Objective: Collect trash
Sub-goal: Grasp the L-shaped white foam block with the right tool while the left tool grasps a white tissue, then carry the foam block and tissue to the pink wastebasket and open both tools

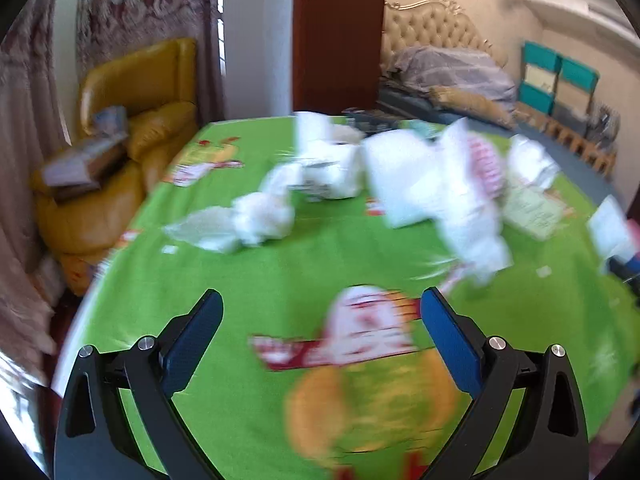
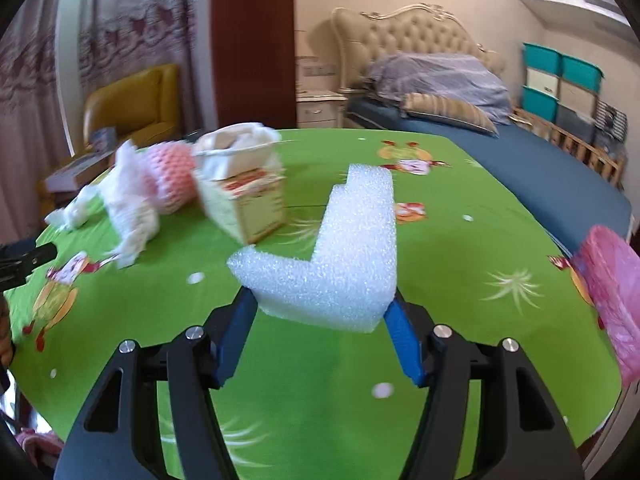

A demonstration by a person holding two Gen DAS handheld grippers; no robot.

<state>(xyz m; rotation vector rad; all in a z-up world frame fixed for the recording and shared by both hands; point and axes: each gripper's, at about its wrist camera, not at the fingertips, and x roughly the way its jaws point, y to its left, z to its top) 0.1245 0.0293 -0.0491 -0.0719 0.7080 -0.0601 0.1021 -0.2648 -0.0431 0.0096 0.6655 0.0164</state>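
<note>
My right gripper (image 2: 320, 294) is shut on an L-shaped piece of white foam (image 2: 352, 248), its blue pads pressing the foam's two lower corners just above the green tablecloth (image 2: 460, 248). Off to the left lie a pink foam net (image 2: 176, 180), a small tilted carton (image 2: 248, 200) and crumpled white tissue (image 2: 128, 208). A pink plastic bag (image 2: 612, 292) hangs at the table's right edge. My left gripper (image 1: 320, 292) stands open over the cloth with nothing between its fingers. Blurred white tissues (image 1: 264, 216) and white wrappers (image 1: 404, 180) lie beyond it.
A yellow armchair (image 1: 132, 128) with books on it stands past the table's left edge. A red-brown pillar (image 1: 340, 36) rises behind the table. A bed (image 2: 520, 160) with a tufted headboard and teal storage boxes (image 2: 560, 80) fill the right side.
</note>
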